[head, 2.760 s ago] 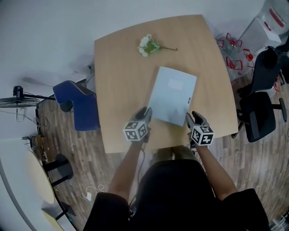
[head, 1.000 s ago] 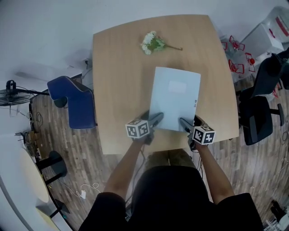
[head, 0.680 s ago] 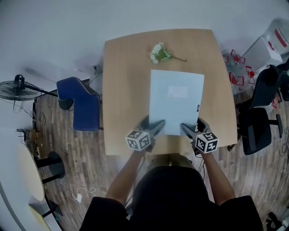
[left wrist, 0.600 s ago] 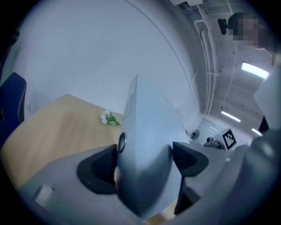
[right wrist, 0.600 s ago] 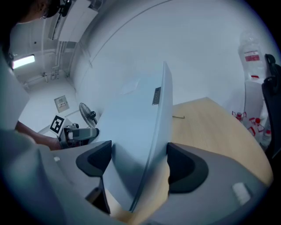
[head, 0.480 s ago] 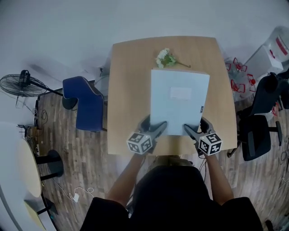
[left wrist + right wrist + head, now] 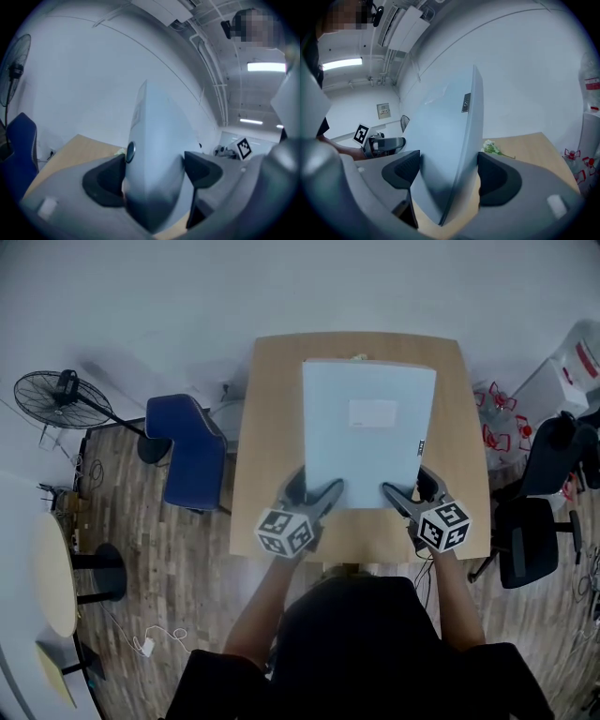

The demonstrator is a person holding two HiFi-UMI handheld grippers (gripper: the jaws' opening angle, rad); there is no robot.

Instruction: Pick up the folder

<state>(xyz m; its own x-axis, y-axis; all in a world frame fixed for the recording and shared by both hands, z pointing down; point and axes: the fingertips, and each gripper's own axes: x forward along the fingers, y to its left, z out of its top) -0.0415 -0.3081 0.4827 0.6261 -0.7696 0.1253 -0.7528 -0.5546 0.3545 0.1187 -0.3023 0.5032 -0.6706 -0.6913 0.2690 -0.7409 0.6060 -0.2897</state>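
Observation:
A pale blue folder hangs in the air above the wooden table, near level, its near edge held at both corners. My left gripper is shut on the near left corner, and my right gripper is shut on the near right corner. In the left gripper view the folder fills the gap of the gripper, pressed on both sides by the pads. The right gripper view shows the folder clamped edge-on in the gripper. White flowers lie on the table behind it.
A blue chair stands left of the table, with a floor fan beyond it. Black office chairs are at the right. A round side table sits at the far left. Cables lie on the wood floor.
Both grippers have risen together with the folder, lifting it off the table. It now looks larger and covers the flowers in the head view.

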